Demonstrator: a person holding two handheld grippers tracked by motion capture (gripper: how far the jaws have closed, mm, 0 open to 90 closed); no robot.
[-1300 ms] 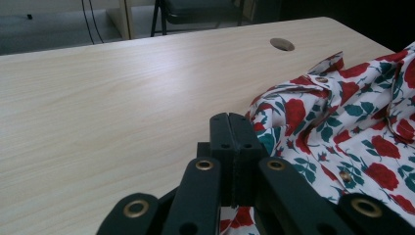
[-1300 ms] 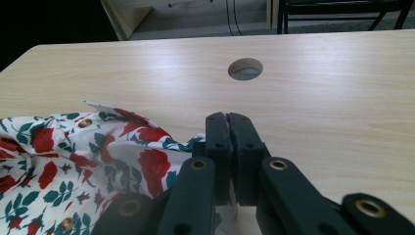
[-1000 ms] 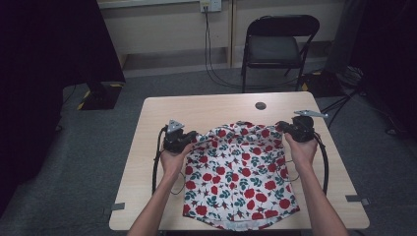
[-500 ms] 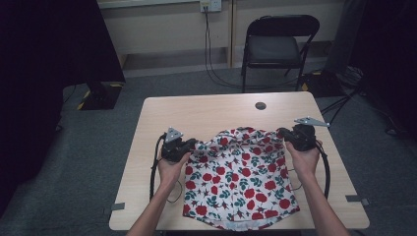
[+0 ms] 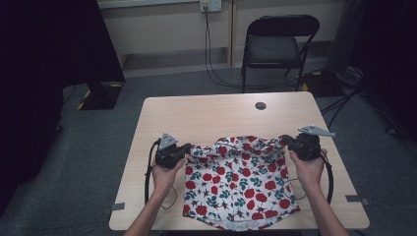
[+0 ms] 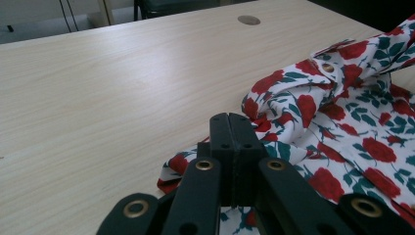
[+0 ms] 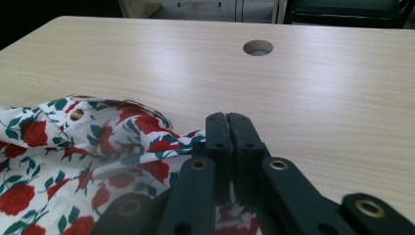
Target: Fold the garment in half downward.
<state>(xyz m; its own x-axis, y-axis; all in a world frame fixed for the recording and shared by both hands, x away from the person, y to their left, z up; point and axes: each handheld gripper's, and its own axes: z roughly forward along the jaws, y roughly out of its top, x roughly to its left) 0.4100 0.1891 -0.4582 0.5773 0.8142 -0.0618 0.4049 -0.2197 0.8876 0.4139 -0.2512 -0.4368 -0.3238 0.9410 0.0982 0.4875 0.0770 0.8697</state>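
Pale wooden table [image 5: 206, 115] with a rose-print garment [image 5: 236, 184] spread near its front edge. Left gripper [image 5: 183, 150] and right gripper [image 5: 286, 141] each pinch a far corner; it looks part-flattened, rumpled along the top, folding not yet begun.

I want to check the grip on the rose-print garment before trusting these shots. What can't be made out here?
- High view: the near hem of the garment hangs past the table edge, cut off by the frame bottom.
- Left gripper view: the pinched cloth is hidden between the closed jaws.
- Right gripper view: likewise, its jaws cover the held edge.
- What kind of garment it is stays unclear.
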